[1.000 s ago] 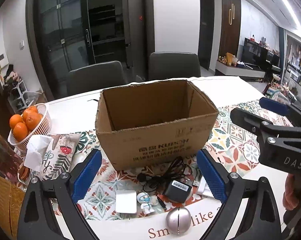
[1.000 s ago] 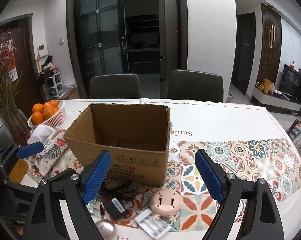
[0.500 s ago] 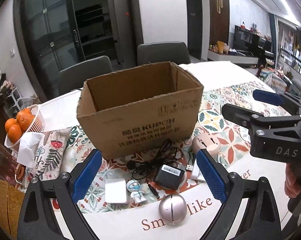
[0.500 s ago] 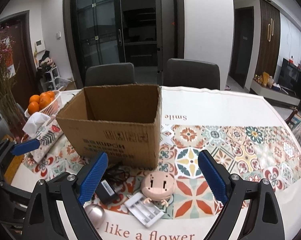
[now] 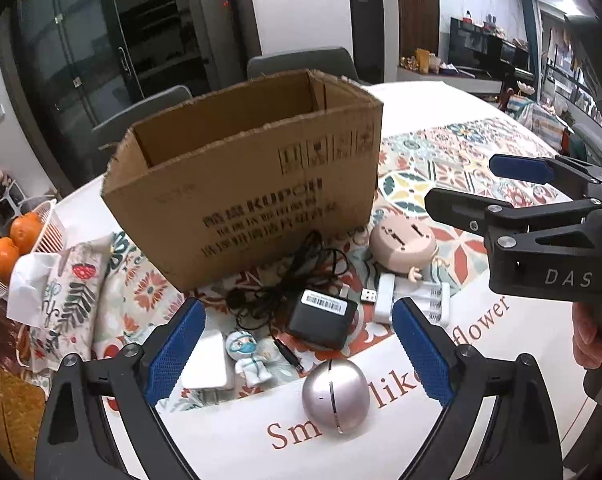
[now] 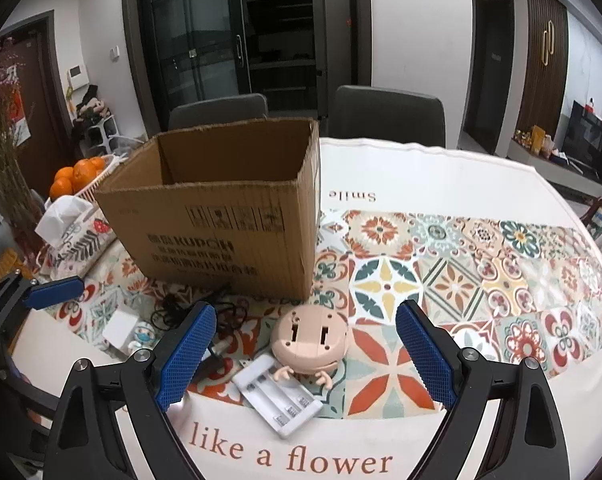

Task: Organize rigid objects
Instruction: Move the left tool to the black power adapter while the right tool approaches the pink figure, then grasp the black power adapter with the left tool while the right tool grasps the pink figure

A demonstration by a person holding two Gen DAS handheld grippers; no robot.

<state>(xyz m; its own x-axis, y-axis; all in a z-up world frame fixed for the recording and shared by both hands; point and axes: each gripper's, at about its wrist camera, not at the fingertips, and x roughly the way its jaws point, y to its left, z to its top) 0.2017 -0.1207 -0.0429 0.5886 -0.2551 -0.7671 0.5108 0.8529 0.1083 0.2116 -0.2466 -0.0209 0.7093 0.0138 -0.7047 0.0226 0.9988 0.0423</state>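
Centre frame in both views: open brown cardboard box [image 5: 253, 184] on patterned tablecloth [image 6: 481, 280]. Below it, strewn close together: black power adapter [image 5: 321, 318], silver egg-shaped gadget [image 5: 335, 394], pink round-headed figurine [image 6: 309, 338], white battery charger [image 6: 279, 396]. Left gripper [image 5: 297, 354] spread wide, holding nothing; right gripper [image 6: 305, 354] likewise wide and unloaded

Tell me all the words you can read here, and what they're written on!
"KUPON": cardboard box; the lines under it are too blurred.
"Smile" and "like a flower": tablecloth.
"DAS": right tool.
Barcode label on the black charger: too small to read.
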